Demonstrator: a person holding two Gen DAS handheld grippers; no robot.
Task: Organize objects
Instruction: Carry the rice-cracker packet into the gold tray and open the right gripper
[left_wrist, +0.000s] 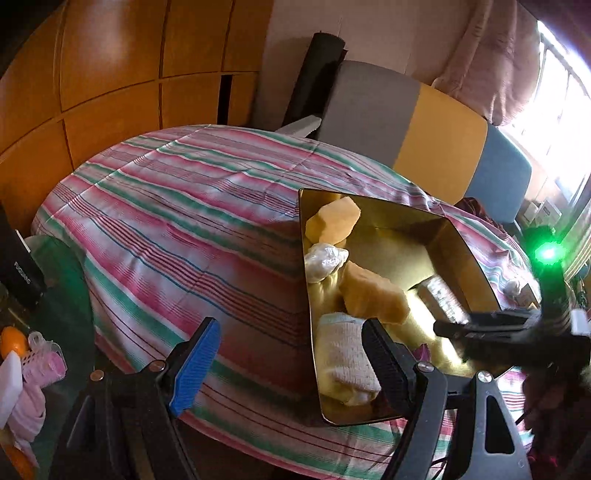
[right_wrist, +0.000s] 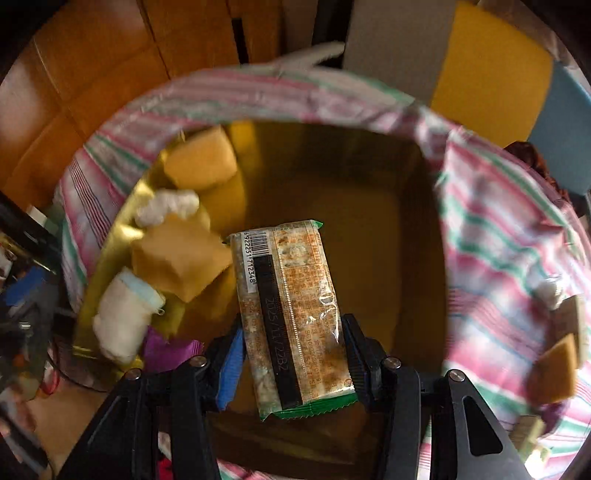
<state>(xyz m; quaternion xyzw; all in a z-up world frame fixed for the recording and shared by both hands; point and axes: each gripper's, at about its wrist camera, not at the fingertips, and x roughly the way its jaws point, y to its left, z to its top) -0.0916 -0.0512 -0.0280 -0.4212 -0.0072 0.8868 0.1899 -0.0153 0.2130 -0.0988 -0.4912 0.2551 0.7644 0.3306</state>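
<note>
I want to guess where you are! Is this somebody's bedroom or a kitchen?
Probably a bedroom at home. There's a bed with a striped sheet, a padded headboard behind it, wooden wardrobe doors along the wall, and a pink curtain by the window. No stove or sink shows.

Wooden wardrobe panels (left_wrist: 110, 74), striped bedspread (left_wrist: 184, 221), bright curtained window (left_wrist: 554, 103).

Striped bedsheet (left_wrist: 177, 206) over bed; orange wooden wardrobe (left_wrist: 110, 62) behind; grey-yellow-blue headboard (left_wrist: 439, 125); pink curtain (left_wrist: 491, 62) by bright window (left_wrist: 561, 122).
</note>
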